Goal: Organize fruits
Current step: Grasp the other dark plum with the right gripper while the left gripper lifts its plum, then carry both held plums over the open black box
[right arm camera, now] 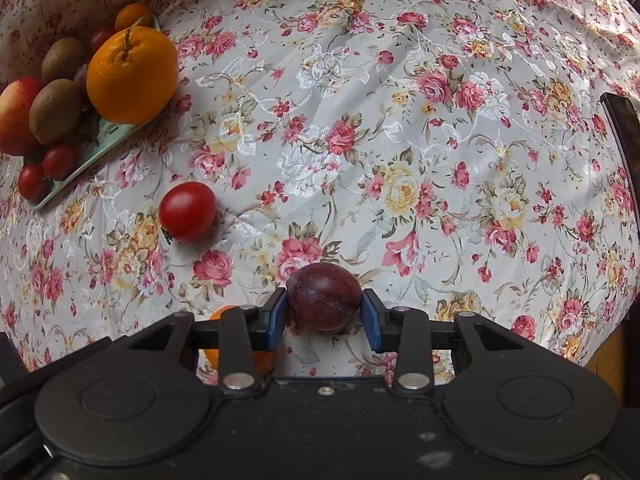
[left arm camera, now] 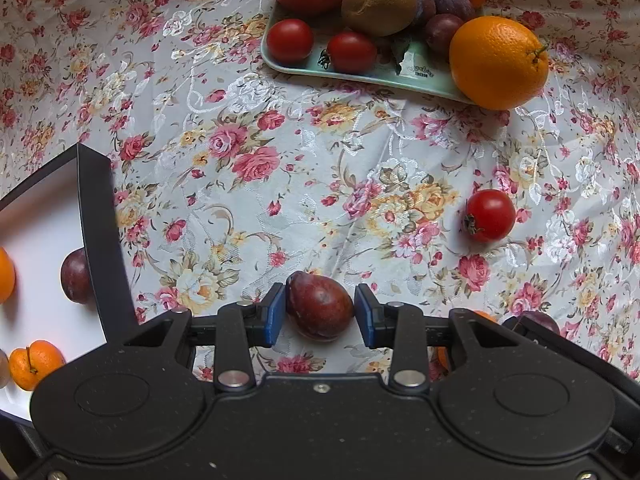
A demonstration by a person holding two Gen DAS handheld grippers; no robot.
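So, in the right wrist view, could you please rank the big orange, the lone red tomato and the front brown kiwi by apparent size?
1. Big orange
2. Front brown kiwi and lone red tomato: too alike to rank.

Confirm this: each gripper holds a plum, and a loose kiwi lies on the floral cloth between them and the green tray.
One mistake: the loose fruit is a red tomato, not a kiwi, as the left wrist view shows. The kiwis sit on the green tray.
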